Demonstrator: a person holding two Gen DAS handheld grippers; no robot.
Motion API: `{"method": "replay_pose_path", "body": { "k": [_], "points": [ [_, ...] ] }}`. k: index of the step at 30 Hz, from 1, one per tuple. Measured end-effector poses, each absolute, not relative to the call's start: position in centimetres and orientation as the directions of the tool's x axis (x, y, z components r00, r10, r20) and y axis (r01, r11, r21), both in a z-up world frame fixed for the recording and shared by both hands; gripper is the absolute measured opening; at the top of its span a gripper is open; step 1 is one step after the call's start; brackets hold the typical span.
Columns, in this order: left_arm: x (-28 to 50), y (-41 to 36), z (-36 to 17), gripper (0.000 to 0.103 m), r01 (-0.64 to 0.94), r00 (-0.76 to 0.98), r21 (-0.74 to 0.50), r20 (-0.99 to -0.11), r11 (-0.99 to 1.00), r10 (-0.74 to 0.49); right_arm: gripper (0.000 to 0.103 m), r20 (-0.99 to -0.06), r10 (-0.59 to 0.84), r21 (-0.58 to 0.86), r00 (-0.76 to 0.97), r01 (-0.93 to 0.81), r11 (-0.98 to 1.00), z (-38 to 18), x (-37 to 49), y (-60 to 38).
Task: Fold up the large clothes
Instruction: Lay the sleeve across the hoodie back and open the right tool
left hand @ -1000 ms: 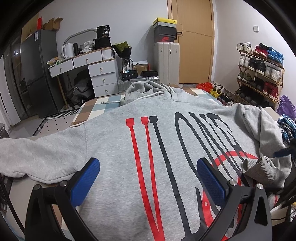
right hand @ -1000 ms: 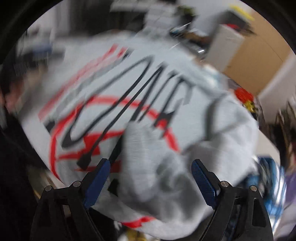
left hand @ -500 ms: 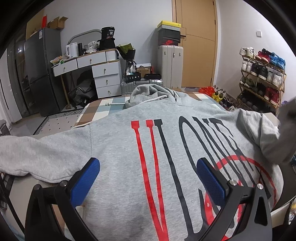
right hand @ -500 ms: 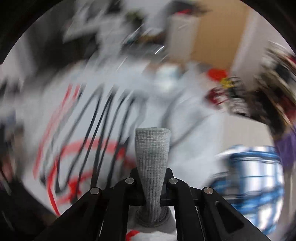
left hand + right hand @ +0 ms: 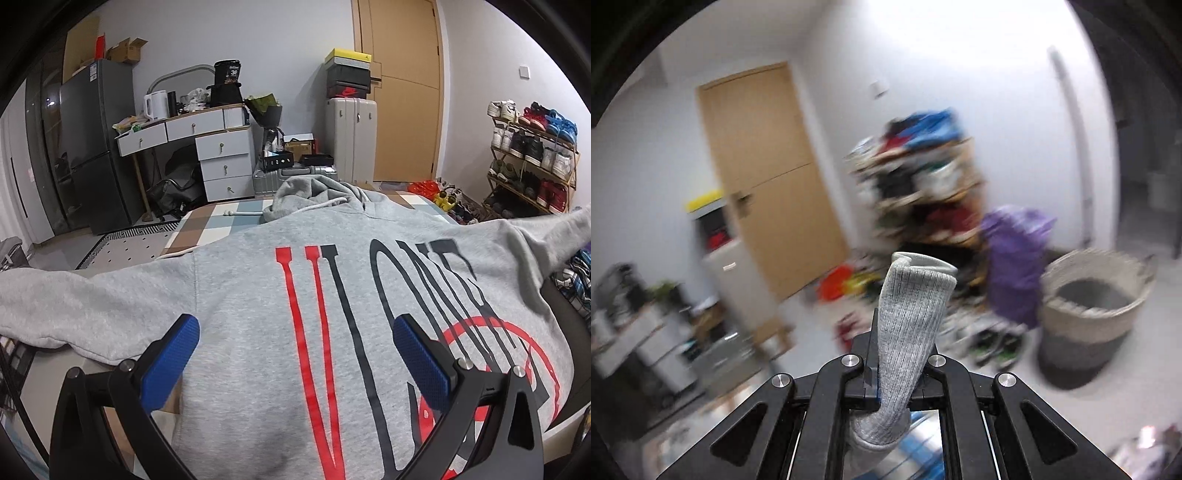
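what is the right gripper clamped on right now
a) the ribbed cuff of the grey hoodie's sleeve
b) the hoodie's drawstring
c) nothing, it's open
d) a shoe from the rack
a: in the right wrist view the right gripper is shut on the ribbed grey cuff, which sticks up between its closed jaws; the left wrist view shows that sleeve stretched off to the right.

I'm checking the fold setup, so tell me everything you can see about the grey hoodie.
The grey hoodie looks like soft fleece, spread print-up on a checked surface, with large red and black lettering and a red circle. Its hood lies bunched at the far end, a white drawstring trailing out. One sleeve lies flat. The other sleeve's ribbed cuff is pinched in the shut right claw and lifted outward. The open left claw hovers over the body.
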State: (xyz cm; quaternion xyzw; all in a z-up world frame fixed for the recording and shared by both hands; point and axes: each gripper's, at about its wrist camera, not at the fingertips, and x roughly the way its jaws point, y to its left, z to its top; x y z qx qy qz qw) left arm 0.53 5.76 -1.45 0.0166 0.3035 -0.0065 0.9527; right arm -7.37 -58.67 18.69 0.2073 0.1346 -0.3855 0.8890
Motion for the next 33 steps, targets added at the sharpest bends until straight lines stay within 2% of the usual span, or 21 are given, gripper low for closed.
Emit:
{"method": "replay_pose_path", "body": {
  "k": [3, 6, 11, 16, 20, 25, 30, 33],
  "points": [
    [0.4, 6.3, -1.2, 0.102, 0.01, 0.823, 0.03, -0.568, 1.0, 0.009, 0.007, -0.416, -0.712, 0.235, 0.566, 0.823, 0.517, 19.3, -8.3, -60.4],
    [0.3, 6.8, -1.1, 0.102, 0.003, 0.828, 0.027, -0.561, 1.0, 0.013, 0.007, -0.437, -0.693, 0.327, 0.573, 0.819, 0.471, 19.9, -9.1, -62.5],
    [0.2, 8.5, -0.3, 0.102, -0.027, 0.837, -0.004, -0.546, 1.0, 0.02, 0.007, -0.352, -0.656, 0.258, 0.668, 0.743, 0.618, 22.8, -4.7, -57.4],
    [-0.7, 10.7, 1.2, 0.102, -0.128, 0.861, 0.004, -0.496, 0.992, 0.113, 0.007, -0.266, -0.487, 0.193, 0.832, 0.541, 0.819, 25.1, 1.2, -45.8],
    [-1.3, 14.4, 2.3, 0.102, -0.273, 0.858, 0.01, -0.45, 0.962, 0.248, 0.007, -0.261, -0.279, 0.184, 0.924, 0.331, 0.926, 24.0, 6.2, -34.5],
    [-1.6, 20.0, 2.4, 0.102, -0.418, 0.814, -0.05, -0.464, 0.907, 0.349, 0.007, -0.36, 0.005, 0.161, 0.933, 0.057, 0.985, 18.5, 13.2, -19.3],
    [-1.5, 23.2, 1.7, 0.102, -0.48, 0.782, -0.101, -0.498, 0.871, 0.373, 0.007, -0.528, 0.265, 0.228, 0.807, -0.165, 0.959, 7.4, 17.4, -6.7],
    [-1.2, 23.5, 1.4, 0.102, -0.482, 0.779, -0.128, -0.516, 0.867, 0.357, 0.007, -0.629, 0.331, 0.263, 0.703, -0.208, 0.942, 0.2, 18.6, -2.0]
  ]
}}
